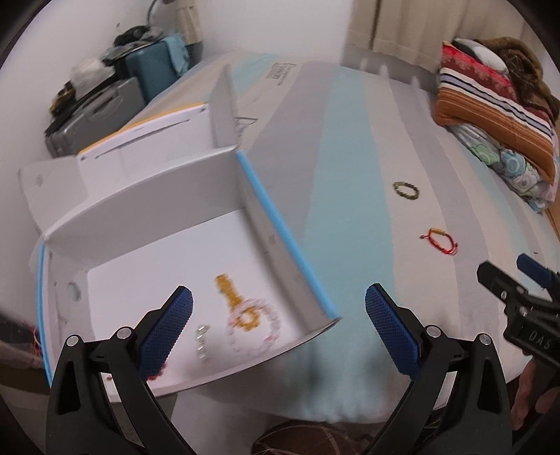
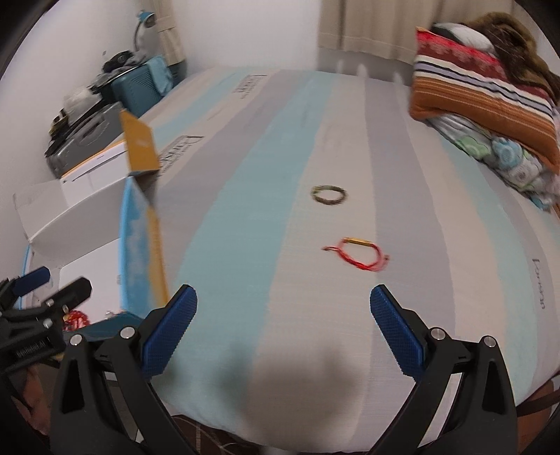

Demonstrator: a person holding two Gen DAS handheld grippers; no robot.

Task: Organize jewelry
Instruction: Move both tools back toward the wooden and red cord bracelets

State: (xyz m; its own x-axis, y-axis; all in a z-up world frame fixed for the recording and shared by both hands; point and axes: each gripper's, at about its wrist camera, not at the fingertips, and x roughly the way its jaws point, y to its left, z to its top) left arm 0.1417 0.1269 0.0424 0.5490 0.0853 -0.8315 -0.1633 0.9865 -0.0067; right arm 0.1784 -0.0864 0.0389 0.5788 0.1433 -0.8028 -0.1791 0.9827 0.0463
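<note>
The work surface is a bed (image 2: 280, 245) covered by a sheet with lengthwise stripes in pale blue, grey and off-white. A white wall and beige curtains (image 2: 367, 24) bound the far side. Folded blankets (image 2: 483, 91) in striped and floral patterns are stacked at the far right corner of the bed. Beside the bed at far left stand one grey case (image 2: 87, 140) and one teal case (image 2: 140, 87) with loose items piled on top.

One open white cardboard box (image 1: 217, 175) with blue-edged flaps sits on the left part of the bed. Inside it, the left wrist view shows one amber bead piece (image 1: 238, 301), one pale pink bead bracelet (image 1: 255, 329) and small silver items (image 1: 202, 337); motion blur prevents an exact count of the latter.

Two bracelets lie on the sheet, well apart from the box: one dark green bead bracelet (image 2: 329, 194) farther away and one red cord bracelet (image 2: 357, 253) with a gold bar nearer.

The left gripper (image 1: 279, 316) is above the near right corner of the box, fingers spread wide, nothing between them. The right gripper (image 2: 283, 316) is above the bare sheet, short of the red cord bracelet, fingers fully apart and empty.
</note>
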